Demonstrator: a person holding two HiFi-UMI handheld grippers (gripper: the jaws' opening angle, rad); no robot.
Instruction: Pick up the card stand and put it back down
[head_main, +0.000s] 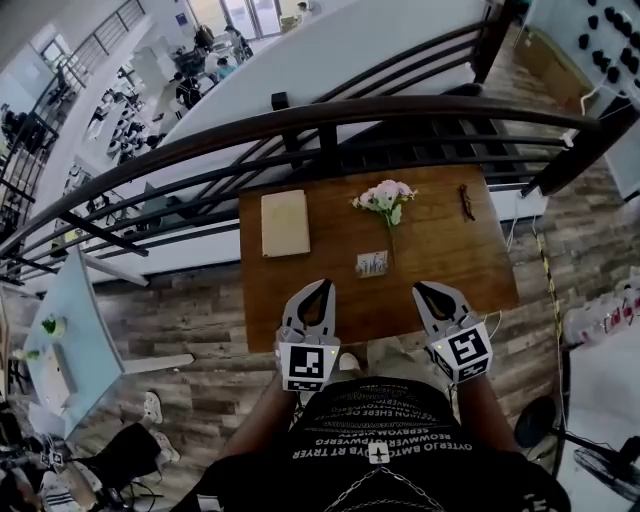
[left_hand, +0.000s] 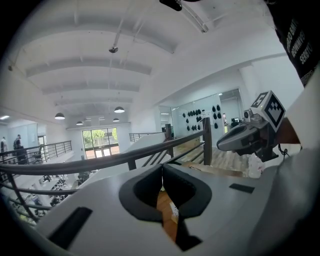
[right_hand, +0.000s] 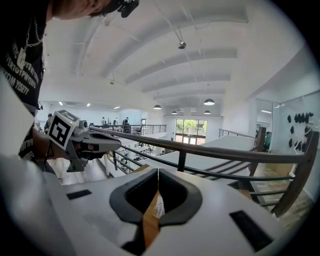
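Observation:
The card stand (head_main: 372, 263), a small clear holder with a printed card, stands upright near the middle of the brown wooden table (head_main: 450, 270). My left gripper (head_main: 323, 286) hovers over the table's near edge, left of the stand and apart from it, jaws shut and empty. My right gripper (head_main: 420, 290) hangs to the stand's right, also shut with nothing in it. In the left gripper view the closed jaws (left_hand: 162, 167) leave a small window showing the card stand (left_hand: 173, 209). The right gripper view likewise shows the stand (right_hand: 159, 206) below its shut jaws (right_hand: 158, 172).
Pink flowers (head_main: 385, 197) stand just behind the card stand. A beige pad (head_main: 285, 223) lies at the table's left, dark glasses (head_main: 466, 201) at its far right. A dark curved railing (head_main: 330, 115) runs behind the table, with a drop to a lower floor beyond.

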